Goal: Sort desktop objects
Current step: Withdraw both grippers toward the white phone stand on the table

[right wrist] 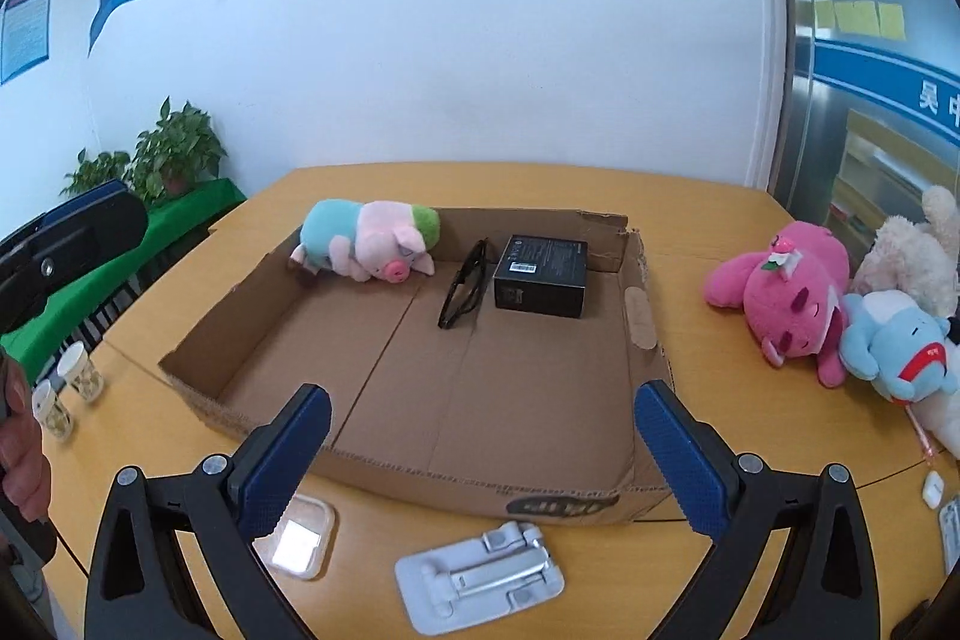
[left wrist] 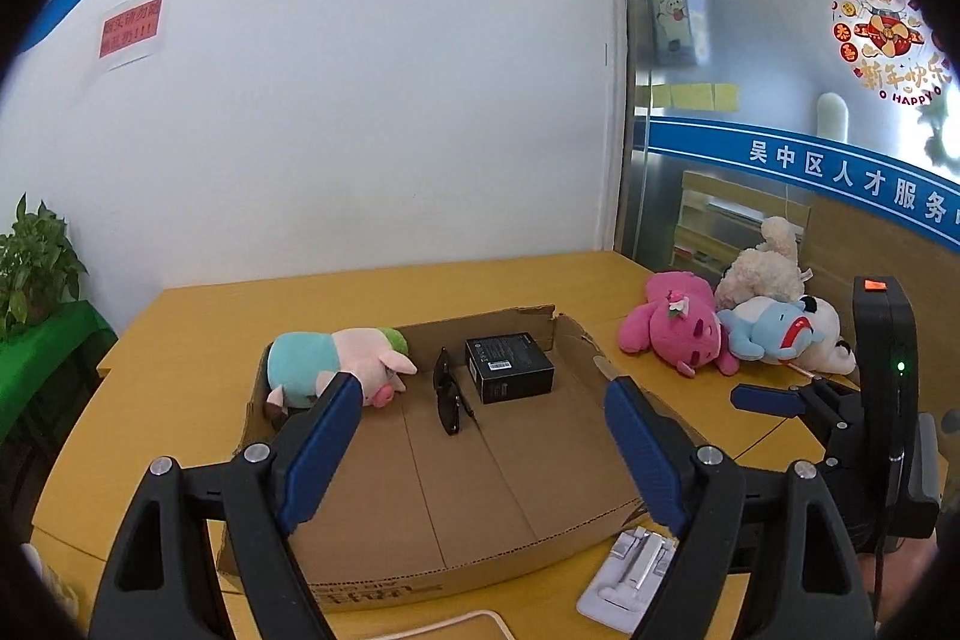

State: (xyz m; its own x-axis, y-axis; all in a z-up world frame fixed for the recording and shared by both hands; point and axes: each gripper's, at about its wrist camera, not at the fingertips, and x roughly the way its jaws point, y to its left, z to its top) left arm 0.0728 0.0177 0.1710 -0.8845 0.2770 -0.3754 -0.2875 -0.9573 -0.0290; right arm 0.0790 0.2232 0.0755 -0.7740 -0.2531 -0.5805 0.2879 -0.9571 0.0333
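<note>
An open cardboard box [left wrist: 384,580] [right wrist: 432,481] lies on the yellow table [left wrist: 198,322] [right wrist: 540,187]. Along its far wall rest a pig plush [left wrist: 354,361] [right wrist: 372,244], black sunglasses [left wrist: 449,394] [right wrist: 463,289] and a small black carton [left wrist: 509,367] [right wrist: 540,274]. My left gripper [left wrist: 480,385] hovers open over the box's near side, nothing between its blue pads [left wrist: 324,436]. My right gripper [right wrist: 483,397] is also open and empty above the box's front wall. Its finger [left wrist: 771,398] shows at the right of the left wrist view. The left gripper [right wrist: 72,232] shows at the left edge of the right wrist view.
Right of the box lie a pink plush [left wrist: 678,331] [right wrist: 780,292], a blue plush [left wrist: 771,334] [right wrist: 894,346] and a cream plush [left wrist: 762,262] [right wrist: 912,244]. In front of the box are a grey folding stand [right wrist: 480,574] [left wrist: 630,574] and a clear lidded container [right wrist: 300,538]. Small cups [right wrist: 78,376] stand left.
</note>
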